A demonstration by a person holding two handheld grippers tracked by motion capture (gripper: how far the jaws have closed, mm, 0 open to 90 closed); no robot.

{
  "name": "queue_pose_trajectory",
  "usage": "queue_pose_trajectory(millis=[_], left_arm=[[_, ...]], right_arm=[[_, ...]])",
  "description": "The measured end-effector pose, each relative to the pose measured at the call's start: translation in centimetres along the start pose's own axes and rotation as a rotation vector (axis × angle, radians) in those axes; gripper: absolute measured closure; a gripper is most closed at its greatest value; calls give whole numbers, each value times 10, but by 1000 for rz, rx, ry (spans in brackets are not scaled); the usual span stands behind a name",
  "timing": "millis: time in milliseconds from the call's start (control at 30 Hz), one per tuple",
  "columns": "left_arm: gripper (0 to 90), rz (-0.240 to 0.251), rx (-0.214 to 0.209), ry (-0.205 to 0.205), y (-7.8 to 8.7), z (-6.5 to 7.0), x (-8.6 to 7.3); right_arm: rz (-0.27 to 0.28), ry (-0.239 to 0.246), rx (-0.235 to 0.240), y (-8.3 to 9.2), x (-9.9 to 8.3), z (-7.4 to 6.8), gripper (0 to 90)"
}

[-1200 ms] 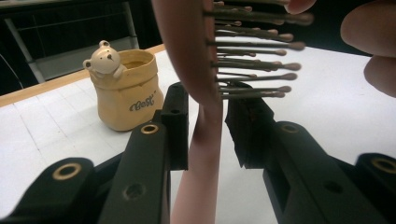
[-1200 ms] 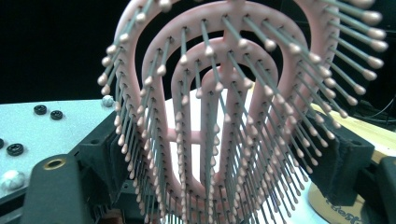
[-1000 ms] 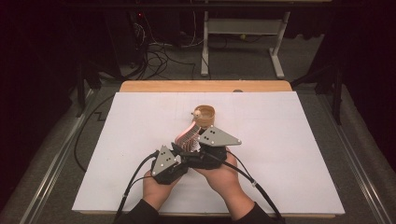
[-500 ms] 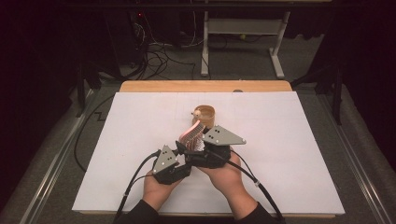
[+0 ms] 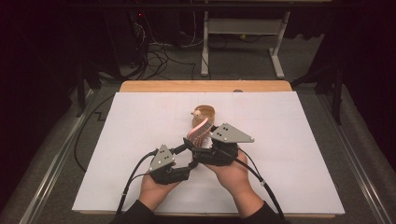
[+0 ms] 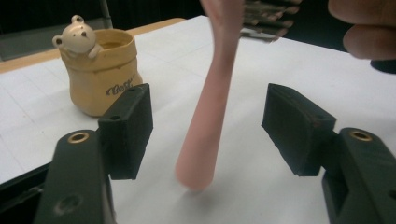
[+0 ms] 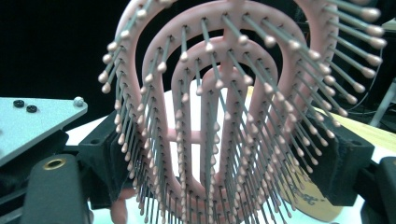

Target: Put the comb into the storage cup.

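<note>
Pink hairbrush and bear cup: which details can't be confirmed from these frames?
- Pink hairbrush: top cut off by the frame edge in the right gripper view; its handle is blurred in the left gripper view.
- Bear cup: inside hidden by its rim; lettering partly covered by the left gripper.
- Right gripper: pad contact masked by bristles.

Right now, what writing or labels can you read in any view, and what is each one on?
"Boff" or similar, dark script, last letters unsure: on the front of the tan ceramic pot with the bear figure on its rim, left gripper view.
A strip of dark lettering on the pot's lower edge, right gripper view: too blurred to read.
Pink hairbrush: no text.
</note>
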State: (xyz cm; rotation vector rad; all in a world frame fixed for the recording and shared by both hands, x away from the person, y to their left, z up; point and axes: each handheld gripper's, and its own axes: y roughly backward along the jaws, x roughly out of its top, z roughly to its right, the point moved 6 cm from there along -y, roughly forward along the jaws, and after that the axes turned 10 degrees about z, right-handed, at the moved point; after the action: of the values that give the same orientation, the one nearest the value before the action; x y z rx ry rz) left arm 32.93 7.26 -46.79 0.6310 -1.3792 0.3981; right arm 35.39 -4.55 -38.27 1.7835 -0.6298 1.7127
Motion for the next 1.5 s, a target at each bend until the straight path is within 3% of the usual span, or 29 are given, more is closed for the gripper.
queue_pose_trajectory(millis=[200,433,633,800,933,1000,1100,1233,1500], left_arm=[[243,3,2,13,10,-11,-3],[194,-25,53,13,32,-32,-10],[157,-45,88,20,50,-48,-19],[133,-26,108,26,63,-58,-23],[97,-14,121,35,71,-64,-24],[64,-1,127,58,74,-66,-23],[53,16,127,57,77,-67,-22],[0,-11,132,51,76,-70,-26],[0,-25,150,32,77,-71,-29]], right_arm=[[-5,16,-24,5,2,9,200],[-9,36,-42,13,3,14,200],[-12,24,-63,19,1,21,200],[-8,19,-81,26,2,25,200],[-7,50,-96,33,4,29,200],[-9,41,-108,37,4,33,200],[-14,39,-127,43,1,40,200],[-7,29,-144,49,-3,48,200],[9,33,-171,64,-3,58,200]])
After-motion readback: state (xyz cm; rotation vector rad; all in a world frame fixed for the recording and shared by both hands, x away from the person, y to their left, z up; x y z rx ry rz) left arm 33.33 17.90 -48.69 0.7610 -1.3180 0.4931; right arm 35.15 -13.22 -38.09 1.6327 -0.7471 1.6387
